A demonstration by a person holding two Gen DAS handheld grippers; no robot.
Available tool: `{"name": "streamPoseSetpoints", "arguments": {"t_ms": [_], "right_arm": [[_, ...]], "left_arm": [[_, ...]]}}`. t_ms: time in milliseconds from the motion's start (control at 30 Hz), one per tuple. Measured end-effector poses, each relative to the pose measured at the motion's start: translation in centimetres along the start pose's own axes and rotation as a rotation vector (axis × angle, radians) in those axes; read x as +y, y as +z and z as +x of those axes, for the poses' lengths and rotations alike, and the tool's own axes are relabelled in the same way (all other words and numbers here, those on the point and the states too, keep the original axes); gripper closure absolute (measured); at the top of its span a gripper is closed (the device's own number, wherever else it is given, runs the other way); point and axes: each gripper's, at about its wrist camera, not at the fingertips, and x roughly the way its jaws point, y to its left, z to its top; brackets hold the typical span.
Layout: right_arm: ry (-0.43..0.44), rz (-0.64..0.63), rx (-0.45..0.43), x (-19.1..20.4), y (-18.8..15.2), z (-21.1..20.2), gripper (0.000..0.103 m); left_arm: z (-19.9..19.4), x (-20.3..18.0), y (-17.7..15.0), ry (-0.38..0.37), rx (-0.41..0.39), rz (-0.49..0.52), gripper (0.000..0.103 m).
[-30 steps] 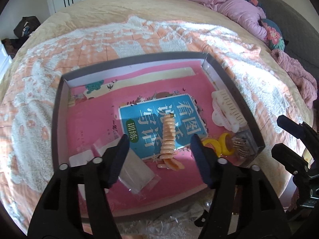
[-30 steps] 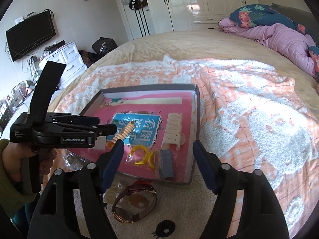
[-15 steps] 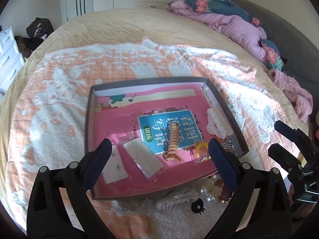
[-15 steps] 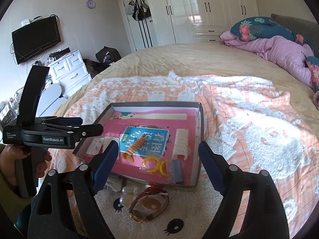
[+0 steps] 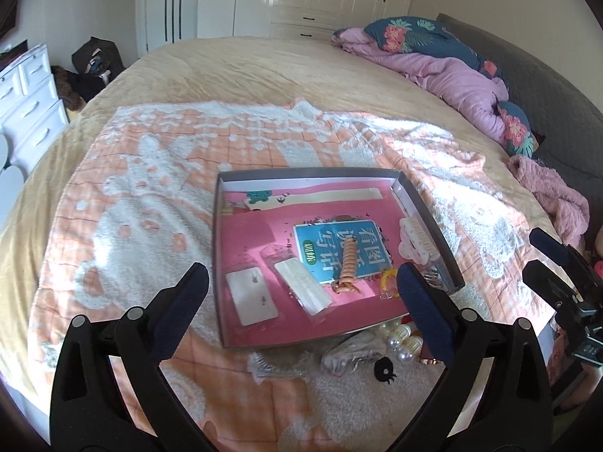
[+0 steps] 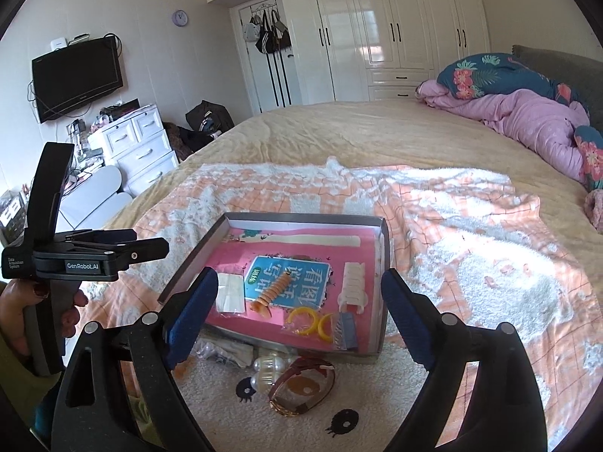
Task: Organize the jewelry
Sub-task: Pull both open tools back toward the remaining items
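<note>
Both the left gripper (image 5: 301, 293) and right gripper (image 6: 299, 312) hover with jaws just spread wide and empty above the tray (image 5: 216, 248); the next pick, likely the watch (image 6: 301, 386) lying below the right jaws, calls for a slow, squared descent.

A home bedroom — bed (image 6: 377, 139), white wardrobes (image 6: 377, 30), wall-mounted television (image 6: 77, 77).
</note>
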Motion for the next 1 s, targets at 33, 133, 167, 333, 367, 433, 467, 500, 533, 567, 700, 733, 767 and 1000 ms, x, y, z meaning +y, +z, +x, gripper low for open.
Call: {"name": "streamPoseSetpoints", "arguments": {"t_ms": [33, 133, 167, 333, 367, 433, 467, 500, 533, 567, 700, 733, 767, 1000], "right_arm": [[-0.001, -0.001, -0.001, 0.1, 0.0, -0.1, 0.016], [0.000, -0.011, -0.003, 0.6, 0.1, -0.4, 0.016], [-0.001, -0.013, -0.005, 0.8, 0.1, -0.5, 0.016], [0.006, -0.029, -0.004, 1.8, 0.0, -0.7, 0.016], [0.006, -0.032, -0.003, 2.0, -0.1, -0.8, 0.016], [0.008, -0.036, -0.003, 2.3, -0.2, -0.9, 0.016], [0.010, -0.039, -0.002, 2.5, -0.2, -1.0, 0.016], [0.010, -0.042, -0.002, 2.7, -0.3, -1.1, 0.016], [0.012, -0.044, -0.002, 2.8, -0.3, -1.2, 0.016], [0.014, -0.046, -0.002, 3.0, -0.4, -1.3, 0.016], [0.022, -0.061, 0.004, 3.7, -0.7, -1.6, 0.016], [0.024, -0.062, 0.005, 3.8, -0.8, -1.6, 0.016], [0.027, -0.064, 0.008, 3.9, -0.9, -1.6, 0.016], [0.030, -0.062, 0.038, 4.0, -2.0, -1.5, 0.016]], "left_arm": [[-0.3, 0.2, -0.1, 0.001, -0.004, -0.003, 0.010], [-1.1, 0.8, -0.4, 0.006, -0.020, -0.011, 0.010], [-1.2, 0.9, -0.4, 0.006, -0.022, -0.012, 0.010], [-1.9, 1.6, -1.1, 0.013, -0.025, -0.016, 0.010], [-2.1, 1.6, -1.3, 0.014, -0.026, -0.016, 0.010], [-2.2, 1.7, -1.4, 0.014, -0.026, -0.016, 0.010], [-2.4, 1.8, -1.6, 0.015, -0.027, -0.016, 0.010], [-2.5, 1.9, -1.7, 0.017, -0.028, -0.015, 0.010], [-2.7, 2.0, -1.9, 0.017, -0.029, -0.013, 0.010], [-2.9, 2.0, -2.1, 0.018, -0.029, -0.012, 0.010], [-3.5, 2.4, -2.7, 0.026, -0.030, -0.010, 0.010], [-3.6, 2.5, -2.8, 0.029, -0.030, -0.012, 0.010], [-3.7, 2.6, -2.9, 0.029, -0.030, -0.013, 0.010], [-3.7, 2.2, -4.1, 0.036, -0.011, 0.007, 0.010]]}}
